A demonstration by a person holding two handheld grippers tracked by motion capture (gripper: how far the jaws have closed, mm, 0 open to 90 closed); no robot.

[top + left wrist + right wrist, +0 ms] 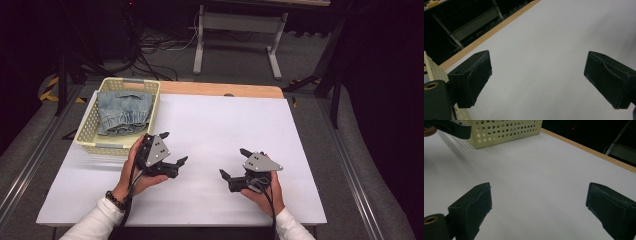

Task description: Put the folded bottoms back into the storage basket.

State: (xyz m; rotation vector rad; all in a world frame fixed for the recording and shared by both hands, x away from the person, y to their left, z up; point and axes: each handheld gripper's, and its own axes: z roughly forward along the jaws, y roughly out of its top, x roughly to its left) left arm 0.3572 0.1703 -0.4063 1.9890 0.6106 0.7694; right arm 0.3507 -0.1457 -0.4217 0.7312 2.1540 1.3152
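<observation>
A pale yellow perforated basket (pixel 89 131) sits at the table's left, with folded blue denim (pixel 123 112) inside it. My left gripper (pixel 174 148) is held just right of the basket's near corner, open, nothing between its jaws. My right gripper (pixel 233 162) hovers over the white table (pixel 225 120) right of centre, also open and empty. In the left gripper view the left gripper (pixel 537 80) has bare white tabletop between its black pads. In the right gripper view the right gripper (pixel 539 207) points toward the basket (pixel 506 131), with part of the left gripper (pixel 454 128) at upper left.
A wooden strip (pixel 220 89) runs along the table's far edge. Beyond it are a white desk frame (pixel 237 35) and cables (pixel 150 50) on the floor. Dark curtains close both sides. The person's hands (pixel 135 180) come in from the near edge.
</observation>
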